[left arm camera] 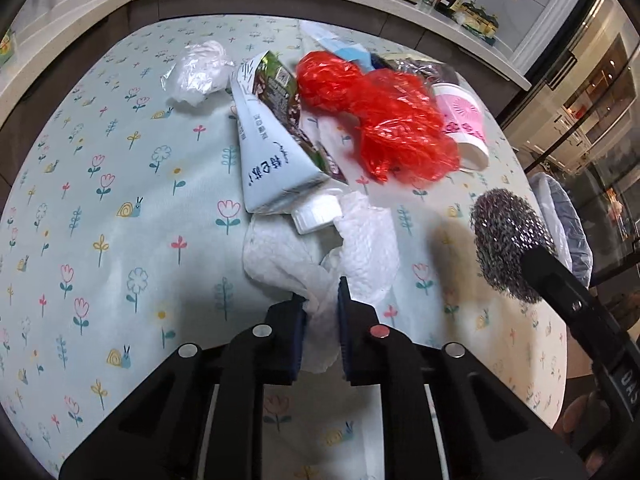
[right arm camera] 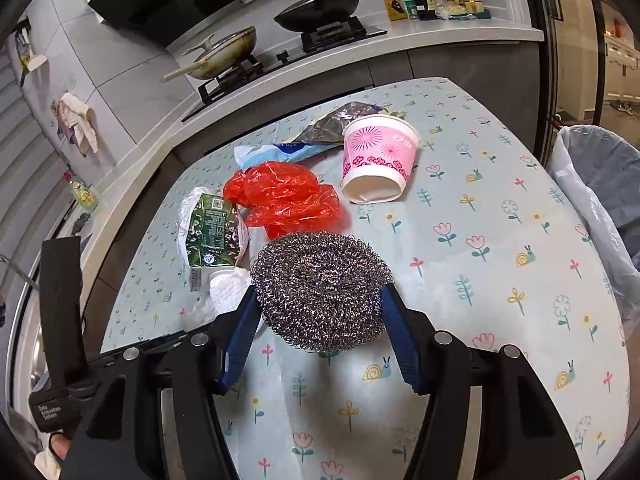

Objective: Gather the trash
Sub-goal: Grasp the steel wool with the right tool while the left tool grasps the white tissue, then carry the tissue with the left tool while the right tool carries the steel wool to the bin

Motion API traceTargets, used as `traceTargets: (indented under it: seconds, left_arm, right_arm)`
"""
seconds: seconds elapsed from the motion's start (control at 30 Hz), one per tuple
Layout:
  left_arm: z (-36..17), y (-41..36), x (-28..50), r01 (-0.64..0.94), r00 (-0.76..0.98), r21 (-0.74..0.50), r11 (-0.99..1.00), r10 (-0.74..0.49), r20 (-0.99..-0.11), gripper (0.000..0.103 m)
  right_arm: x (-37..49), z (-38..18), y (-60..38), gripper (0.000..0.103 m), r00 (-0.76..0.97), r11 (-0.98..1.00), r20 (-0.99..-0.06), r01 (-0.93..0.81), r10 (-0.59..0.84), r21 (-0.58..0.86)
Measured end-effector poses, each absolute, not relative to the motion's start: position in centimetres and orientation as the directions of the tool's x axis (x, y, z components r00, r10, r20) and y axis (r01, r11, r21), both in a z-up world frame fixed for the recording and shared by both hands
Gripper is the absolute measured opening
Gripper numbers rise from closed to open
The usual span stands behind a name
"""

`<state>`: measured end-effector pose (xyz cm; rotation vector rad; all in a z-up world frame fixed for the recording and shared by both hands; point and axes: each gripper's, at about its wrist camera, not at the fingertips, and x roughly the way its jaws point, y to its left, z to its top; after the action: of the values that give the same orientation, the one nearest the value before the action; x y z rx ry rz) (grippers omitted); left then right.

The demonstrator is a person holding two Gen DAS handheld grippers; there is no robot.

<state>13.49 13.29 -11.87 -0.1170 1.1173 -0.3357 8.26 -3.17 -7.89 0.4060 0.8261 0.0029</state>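
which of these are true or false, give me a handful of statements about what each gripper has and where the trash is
1. The right gripper is shut on the steel wool scrubber. True.
2. The left gripper holds the red plastic bag. False: it pinches the white paper towel; the red bag lies on the table.
3. The pink paper cup stands upright. False: it lies on its side on the tablecloth.
4. A lined trash bin stands beside the table's right edge. True.
5. The milk carton is inside the bin. False: it lies on the table beside the red bag.
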Motion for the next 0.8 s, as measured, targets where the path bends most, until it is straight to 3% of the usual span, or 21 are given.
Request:
traceTargets:
  seconds: [0.37,0.8]
  left_arm:
    - [-6.6,10.1,10.6,0.280,0.435,-0.283,0.917,-0.384,-0.815,0.013]
    - [-3.7,-0.8,9.5,0.428,0.428,-0.244,0.870,-0.432,-0.794,0.013]
  right_arm:
    - [5.3,-5.2,-6.5,0.059,0.745,0.905,-0.654,0.179,0.132,0.387]
    - [1.3,-3.8,-15.2,0.059,0.789,0.864,-0.614,0.295,0.021,0.408]
